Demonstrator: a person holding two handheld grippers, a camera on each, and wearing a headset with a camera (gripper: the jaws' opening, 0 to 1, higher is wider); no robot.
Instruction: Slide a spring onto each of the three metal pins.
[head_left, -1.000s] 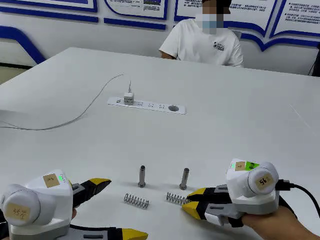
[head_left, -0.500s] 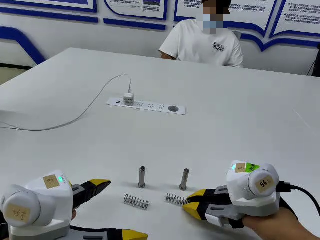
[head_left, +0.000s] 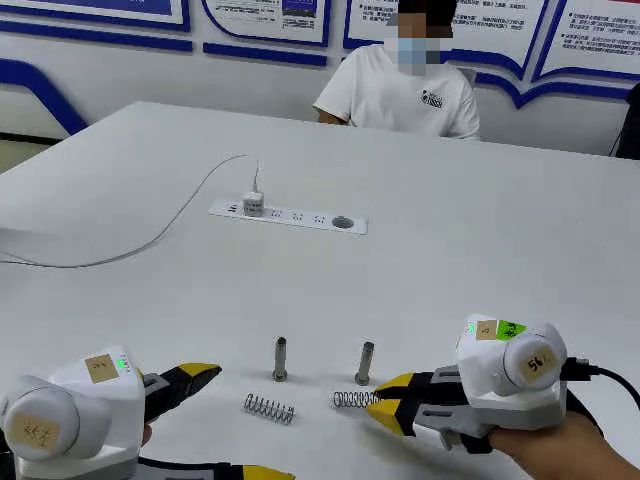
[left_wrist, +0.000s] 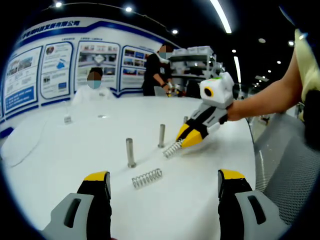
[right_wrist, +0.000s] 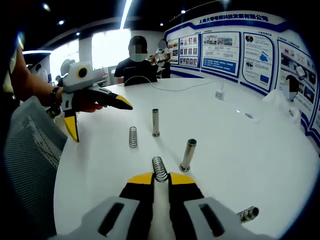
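Gripping a coiled spring (right_wrist: 159, 169) by its end, the right gripper (right_wrist: 160, 177) faces a smooth upright steel pin (right_wrist: 188, 155) just ahead. The left gripper (left_wrist: 163, 175) gapes over bare white table (left_wrist: 60, 150).

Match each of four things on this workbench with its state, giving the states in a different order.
Things:
1. left gripper
2. right gripper
3. loose spring
4. metal pins

States:
A. standing upright on the table
B. open, holding nothing
C. lying flat on the table
D. shut on the other spring

Pairs: 1-B, 2-D, 3-C, 4-A
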